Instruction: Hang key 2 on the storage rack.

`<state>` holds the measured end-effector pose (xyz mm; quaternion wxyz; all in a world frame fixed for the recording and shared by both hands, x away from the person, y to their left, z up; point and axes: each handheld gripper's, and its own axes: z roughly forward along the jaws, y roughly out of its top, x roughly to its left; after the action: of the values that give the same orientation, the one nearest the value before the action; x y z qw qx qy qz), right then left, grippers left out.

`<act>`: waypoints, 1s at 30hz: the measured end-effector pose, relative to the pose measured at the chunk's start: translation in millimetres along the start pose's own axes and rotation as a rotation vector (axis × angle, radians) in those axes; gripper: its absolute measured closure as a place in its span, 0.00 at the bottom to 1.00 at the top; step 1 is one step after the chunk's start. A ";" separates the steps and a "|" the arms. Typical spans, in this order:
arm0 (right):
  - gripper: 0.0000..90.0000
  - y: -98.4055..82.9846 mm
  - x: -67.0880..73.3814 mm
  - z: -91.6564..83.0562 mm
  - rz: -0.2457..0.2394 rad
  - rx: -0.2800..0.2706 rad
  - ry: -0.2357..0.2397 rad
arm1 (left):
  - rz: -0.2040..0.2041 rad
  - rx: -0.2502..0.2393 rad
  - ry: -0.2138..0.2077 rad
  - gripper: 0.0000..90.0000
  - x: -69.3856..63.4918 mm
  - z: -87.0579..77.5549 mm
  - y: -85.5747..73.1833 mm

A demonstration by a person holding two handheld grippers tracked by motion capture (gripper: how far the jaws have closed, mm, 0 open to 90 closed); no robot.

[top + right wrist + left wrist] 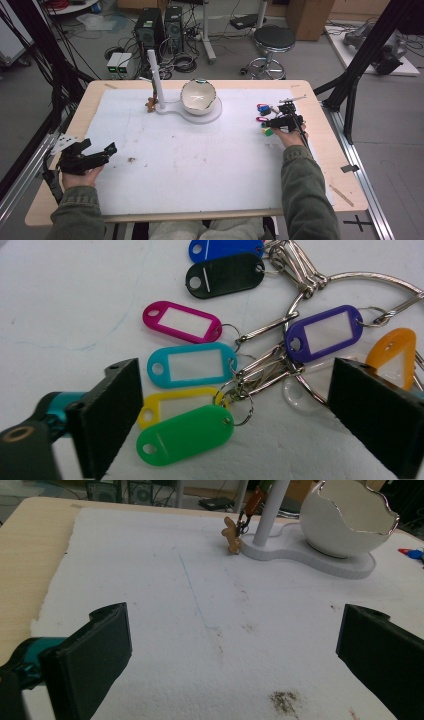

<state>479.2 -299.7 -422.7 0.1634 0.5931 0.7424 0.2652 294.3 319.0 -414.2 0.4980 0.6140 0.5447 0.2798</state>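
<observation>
Plastic key tags in many colours, strung by small wire loops and clips onto one large metal ring [350,277], make up the bunch [267,120] that the right tongs [235,420] hang over; in the high view it lies at the 3 o'clock side of the desk [320,145], on the white foam sheet [190,160], well apart from the white eggshell-shaped bowl [198,97] and its post stand [156,80] toward 12 o'clock. The right tongs stand spread, one black jaw to each side of the bunch, nothing pinched yet, with the green tag [185,436], yellow tag [165,407] and teal tag [192,364] lying between them. I judge the bunch light but floppy: each tag swings free on its link, so lifting by one tag will let the rest dangle and swing. The tags look smooth and flat, lying close to the foam, and may slide out of a shallow pinch. A firmer hold would likely be where the wire loops gather just at 3 o'clock of the green tag, or across the stiff large ring itself, which should not bend. The left tongs [235,655] rest at the desk's 8 o'clock corner, jaws wide apart over bare foam, holding nothing, with a small brown figure [231,535] hanging by the post far ahead.
</observation>
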 end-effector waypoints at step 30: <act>0.83 -1.2 -2.3 -0.1 0.068 0.002 -0.066 | 0.002 0.000 0.002 0.02 0.3 1.1 -0.1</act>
<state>478.8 -302.1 -423.5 0.1783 0.6267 0.7162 0.2500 295.3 319.0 -414.7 0.4973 0.6142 0.5445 0.2810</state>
